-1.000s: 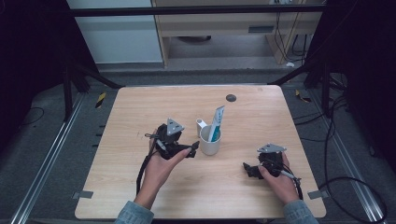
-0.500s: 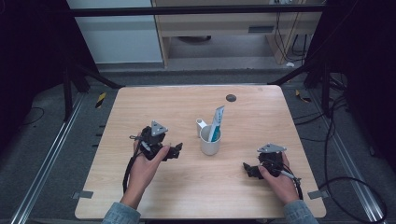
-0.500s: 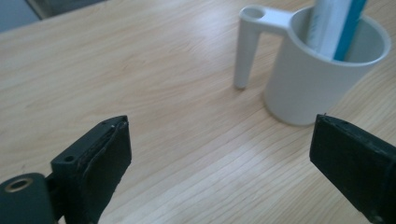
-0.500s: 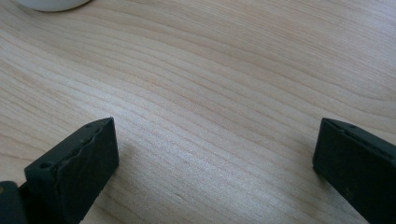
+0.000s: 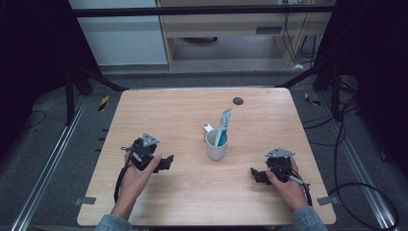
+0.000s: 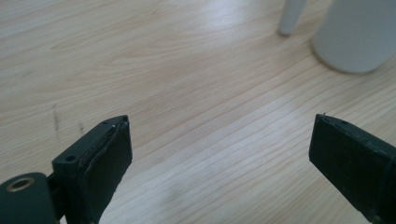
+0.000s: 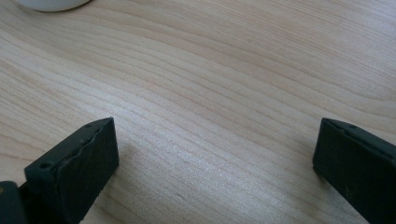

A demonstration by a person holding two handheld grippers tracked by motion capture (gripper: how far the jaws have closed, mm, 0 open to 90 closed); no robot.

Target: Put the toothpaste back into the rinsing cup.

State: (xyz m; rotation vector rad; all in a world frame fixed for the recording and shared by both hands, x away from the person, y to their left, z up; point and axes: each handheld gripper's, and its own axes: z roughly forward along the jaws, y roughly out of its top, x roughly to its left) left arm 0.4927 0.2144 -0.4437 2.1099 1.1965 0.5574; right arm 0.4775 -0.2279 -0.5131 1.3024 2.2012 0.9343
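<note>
Resting near the wooden table's [image 5: 183,110] front edge, left gripper [image 5: 166,162] and right gripper [image 5: 255,175] gape empty; grey floor [image 5: 53,159] surrounds.

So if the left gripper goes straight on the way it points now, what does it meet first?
Most likely the white cup: it stands ahead of the open left gripper, a little to one side, with bare table between. Depth is unclear, so it might just pass beside it.

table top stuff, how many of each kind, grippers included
white mug: 1
toothpaste tube, standing in the mug: 1
small dark round thing: 1
handheld grippers, left and right: 2
total: 5
</note>
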